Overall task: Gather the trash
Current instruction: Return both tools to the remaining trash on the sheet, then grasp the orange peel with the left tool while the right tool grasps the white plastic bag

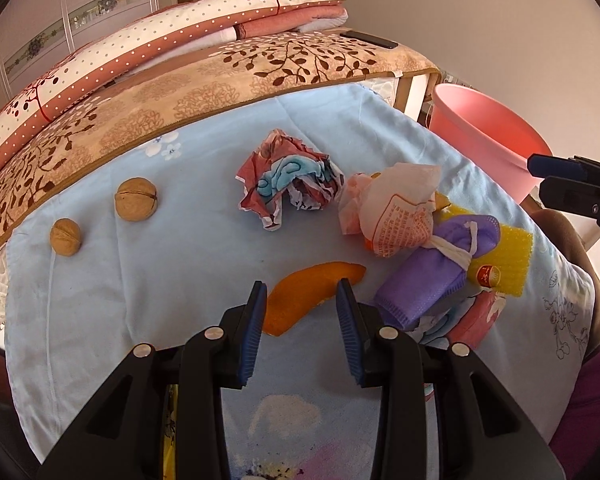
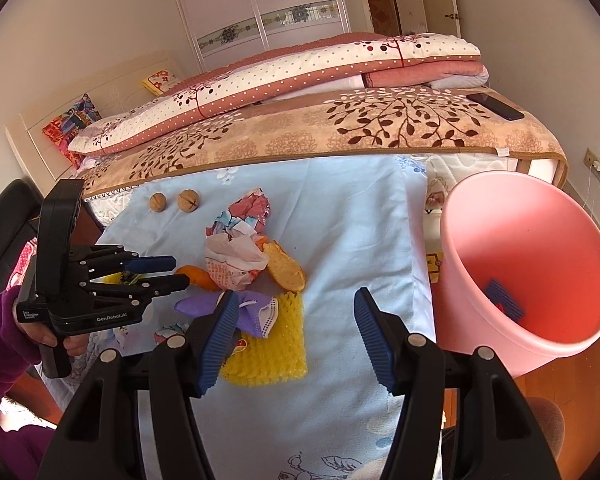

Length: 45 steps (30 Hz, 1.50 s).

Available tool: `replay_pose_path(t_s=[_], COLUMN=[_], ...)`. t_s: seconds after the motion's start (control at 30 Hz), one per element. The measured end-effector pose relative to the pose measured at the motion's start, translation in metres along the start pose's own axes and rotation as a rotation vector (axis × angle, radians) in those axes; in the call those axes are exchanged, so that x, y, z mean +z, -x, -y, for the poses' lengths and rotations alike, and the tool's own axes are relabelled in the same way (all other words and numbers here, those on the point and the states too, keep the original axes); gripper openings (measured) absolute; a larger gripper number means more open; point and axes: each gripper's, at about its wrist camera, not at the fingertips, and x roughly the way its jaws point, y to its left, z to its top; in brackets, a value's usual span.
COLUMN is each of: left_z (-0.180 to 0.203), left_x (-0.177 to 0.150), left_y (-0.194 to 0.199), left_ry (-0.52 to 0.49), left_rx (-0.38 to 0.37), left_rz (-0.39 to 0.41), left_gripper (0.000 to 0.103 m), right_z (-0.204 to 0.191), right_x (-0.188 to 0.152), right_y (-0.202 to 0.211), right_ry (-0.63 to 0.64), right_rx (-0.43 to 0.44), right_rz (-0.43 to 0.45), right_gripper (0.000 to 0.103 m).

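Trash lies on a light blue cloth: an orange peel, a crumpled colourful paper, a white printed wrapper, a purple face mask and a yellow foam net. My left gripper is open, its fingers either side of the orange peel. It shows in the right wrist view beside the peel. My right gripper is open and empty, above the cloth between the yellow net and the pink bin.
Two walnuts sit on the cloth at the left. A bread piece lies by the wrapper. The bin holds a blue item. Folded quilts and a black phone lie on the bed behind.
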Motion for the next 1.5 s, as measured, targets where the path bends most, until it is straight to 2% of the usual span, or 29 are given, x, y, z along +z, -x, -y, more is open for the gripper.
replay_pose_path(t_s=[0.27, 0.5, 0.57, 0.67, 0.87, 1.1, 1.13, 1.2, 1.33, 1.5], left_z=[-0.001, -0.003, -0.006, -0.014, -0.028, -0.031, -0.031, -0.032, -0.031, -0.029], left_x=[-0.003, -0.007, -0.007, -0.009, -0.014, -0.018, -0.019, -0.019, -0.019, -0.016], left_y=[0.000, 0.002, 0.004, 0.011, 0.029, 0.048, 0.049, 0.053, 0.057, 0.062], left_ry=[-0.022, -0.015, 0.004, 0.052, 0.179, 0.265, 0.274, 0.291, 0.314, 0.339], left_rx=[-0.025, -0.014, -0.019, -0.024, -0.060, -0.092, -0.094, -0.100, -0.104, -0.113], left_rz=[0.035, 0.054, 0.062, 0.075, 0.111, 0.157, 0.161, 0.168, 0.175, 0.192], left_gripper=[0.036, 0.022, 0.016, 0.014, 0.013, 0.013, 0.013, 0.013, 0.013, 0.013], right_z=[-0.012, -0.030, -0.033, -0.037, -0.036, -0.033, -0.033, -0.034, -0.035, -0.035], right_x=[0.010, 0.019, 0.020, 0.023, 0.029, 0.037, 0.037, 0.036, 0.034, 0.032], right_y=[-0.016, -0.031, -0.037, -0.046, -0.071, -0.096, -0.098, -0.100, -0.096, -0.079], right_ry=[0.009, 0.045, 0.054, 0.057, 0.017, -0.065, -0.067, -0.064, -0.048, -0.039], right_rx=[0.053, 0.092, 0.097, 0.106, 0.122, 0.153, 0.157, 0.155, 0.172, 0.190], right_rz=[-0.029, -0.048, -0.057, -0.073, -0.120, -0.164, -0.169, -0.176, -0.178, -0.145], right_gripper=[0.059, 0.059, 0.059, 0.059, 0.060, 0.063, 0.062, 0.051, 0.041, 0.038])
